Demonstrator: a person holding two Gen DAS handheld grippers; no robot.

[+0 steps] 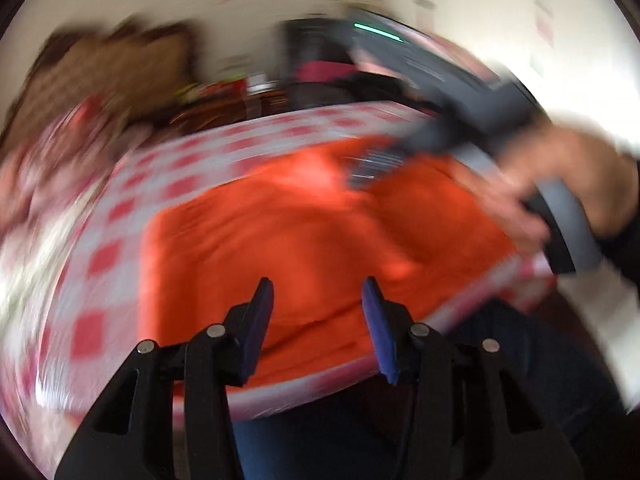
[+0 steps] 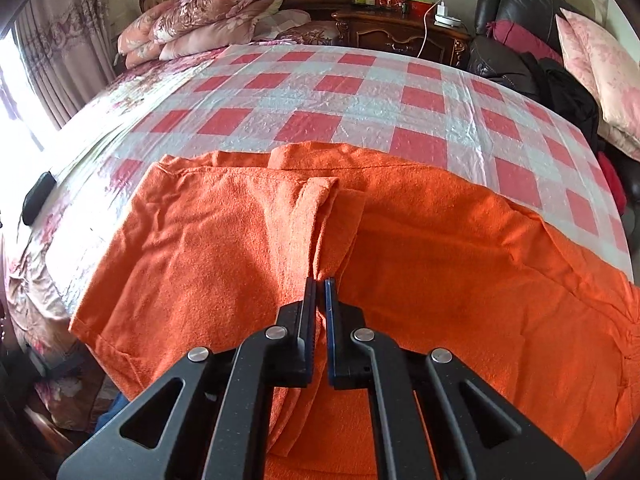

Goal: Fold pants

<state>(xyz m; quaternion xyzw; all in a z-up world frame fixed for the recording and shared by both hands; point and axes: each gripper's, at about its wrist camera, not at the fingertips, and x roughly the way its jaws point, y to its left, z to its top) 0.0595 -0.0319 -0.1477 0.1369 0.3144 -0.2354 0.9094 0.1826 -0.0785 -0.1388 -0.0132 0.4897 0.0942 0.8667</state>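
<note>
Orange pants (image 2: 400, 248) spread flat, low in the frame, on checked cloth (image 2: 320, 92). Right gripper (image 2: 319, 284) pinched tight on a fold. Left gripper (image 1: 318, 286) wide apart, holding nothing.

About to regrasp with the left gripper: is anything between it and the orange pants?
Nothing visible. The left gripper is open above the orange pants, with only bare cloth ahead; the right gripper pinches them farther off.
</note>
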